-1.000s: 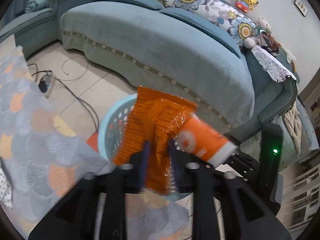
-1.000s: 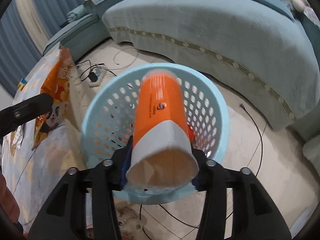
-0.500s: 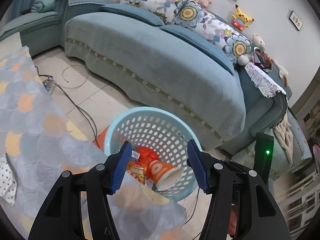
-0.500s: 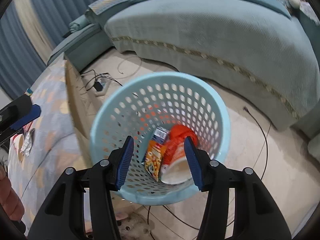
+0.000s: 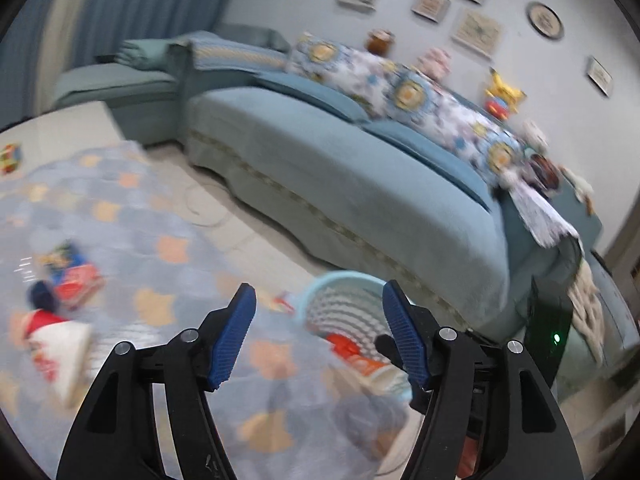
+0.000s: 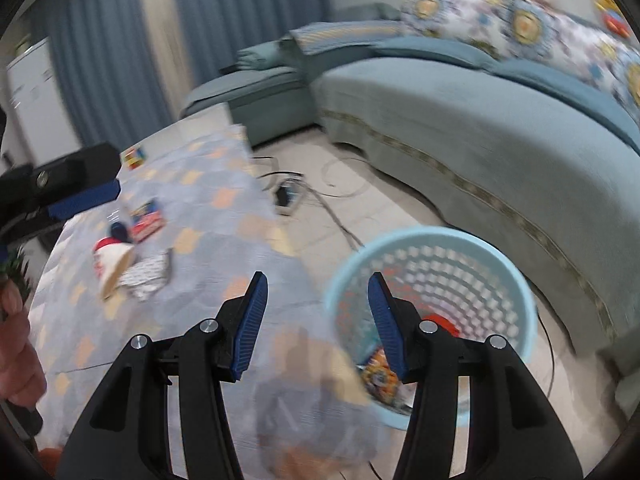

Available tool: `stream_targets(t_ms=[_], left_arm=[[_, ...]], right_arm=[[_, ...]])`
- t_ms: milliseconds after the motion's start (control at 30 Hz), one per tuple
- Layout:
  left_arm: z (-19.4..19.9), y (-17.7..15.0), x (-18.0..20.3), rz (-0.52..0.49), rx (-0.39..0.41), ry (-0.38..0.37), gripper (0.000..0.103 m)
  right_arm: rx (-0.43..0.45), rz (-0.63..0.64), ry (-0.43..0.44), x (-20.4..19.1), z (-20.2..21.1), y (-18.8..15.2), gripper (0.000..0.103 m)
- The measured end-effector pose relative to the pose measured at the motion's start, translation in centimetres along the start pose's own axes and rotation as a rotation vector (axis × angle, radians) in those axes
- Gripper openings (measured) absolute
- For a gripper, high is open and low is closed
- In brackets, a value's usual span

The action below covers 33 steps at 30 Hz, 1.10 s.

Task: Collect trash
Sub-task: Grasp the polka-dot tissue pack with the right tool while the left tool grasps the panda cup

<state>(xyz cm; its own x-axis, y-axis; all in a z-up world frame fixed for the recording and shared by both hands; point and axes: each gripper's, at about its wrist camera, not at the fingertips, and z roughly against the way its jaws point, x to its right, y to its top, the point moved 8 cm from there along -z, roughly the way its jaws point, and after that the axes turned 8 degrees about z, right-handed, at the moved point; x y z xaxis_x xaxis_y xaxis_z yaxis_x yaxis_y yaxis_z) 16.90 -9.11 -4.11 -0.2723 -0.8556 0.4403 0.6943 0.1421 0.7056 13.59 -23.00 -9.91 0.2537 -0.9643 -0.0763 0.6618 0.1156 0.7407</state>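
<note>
Both grippers are open and empty. My left gripper [image 5: 316, 336] hovers over the table's patterned cloth [image 5: 120, 216], with the light blue basket [image 5: 340, 284] just beyond its right finger. Orange trash [image 5: 352, 352] lies in the basket. A red and white paper cup [image 5: 56, 344] and a blue and red wrapper [image 5: 72, 276] lie on the cloth at left. My right gripper [image 6: 316, 320] sits over the table edge beside the basket [image 6: 500, 264], which holds wrappers [image 6: 378, 376]. The cup [image 6: 112, 260], a crumpled wrapper [image 6: 150, 274] and a small packet [image 6: 148, 218] show at left.
A long teal sofa [image 5: 360, 184] with flowered cushions runs behind the basket. Cables and a power strip [image 6: 288, 196] lie on the tiled floor between table and sofa. The other gripper's finger [image 6: 80, 196] shows at the left of the right wrist view. A cube toy [image 6: 134, 158] sits far on the table.
Both grippers let go of the orange bag and orange cup into the basket, then swung up and left toward the table. The views are now blurred from motion.
</note>
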Motion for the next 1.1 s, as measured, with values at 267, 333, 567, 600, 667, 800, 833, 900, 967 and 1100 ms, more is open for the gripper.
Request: stream_targets(t_ms=[267, 333, 567, 600, 667, 800, 833, 900, 967, 1100], left_arm=[[5.4, 0.8, -11.2, 0.159, 0.093, 0.260, 0.069], [5.8, 0.9, -13.7, 0.193, 0.096, 0.328, 0.069], [4.9, -0.9, -20.3, 0.330, 0.066, 0.447, 0.075], [4.7, -1.2, -21.1, 0.355, 0.059, 0.459, 0.075], [4.2, -1.7, -22.2, 0.398, 0.052, 0.468, 0.075], [4.0, -2.2, -23.7, 0.461, 0.062, 0.467, 0.076], [3.9, -2.3, -23.9, 0.486, 0.065, 0.448, 0.077], [3.7, -2.5, -24.3, 0.532, 0.075, 0.421, 0.080], [3.2, -2.5, -24.6, 0.570, 0.074, 0.406, 0.080], [2.2, -3.2, -25.6, 0.648, 0.054, 0.399, 0.080]], right_arm=[[0.007, 0.170, 0.097, -8.9, -2.9, 2.2, 0.049], [-0.002, 0.196, 0.128, -10.8, -4.2, 2.4, 0.049], [-0.080, 0.213, 0.238, -15.6, -9.4, 3.2, 0.049], [-0.093, 0.207, 0.253, -16.0, -10.1, 3.2, 0.049], [-0.119, 0.203, 0.264, -16.7, -11.4, 2.9, 0.049], [-0.144, 0.212, 0.274, -17.5, -12.8, 2.2, 0.055], [-0.146, 0.211, 0.271, -17.5, -12.9, 2.1, 0.057], [-0.159, 0.210, 0.262, -17.6, -13.5, 1.9, 0.059], [-0.188, 0.219, 0.253, -17.8, -14.1, 1.6, 0.059], [-0.225, 0.267, 0.226, -18.5, -15.0, 1.1, 0.055]])
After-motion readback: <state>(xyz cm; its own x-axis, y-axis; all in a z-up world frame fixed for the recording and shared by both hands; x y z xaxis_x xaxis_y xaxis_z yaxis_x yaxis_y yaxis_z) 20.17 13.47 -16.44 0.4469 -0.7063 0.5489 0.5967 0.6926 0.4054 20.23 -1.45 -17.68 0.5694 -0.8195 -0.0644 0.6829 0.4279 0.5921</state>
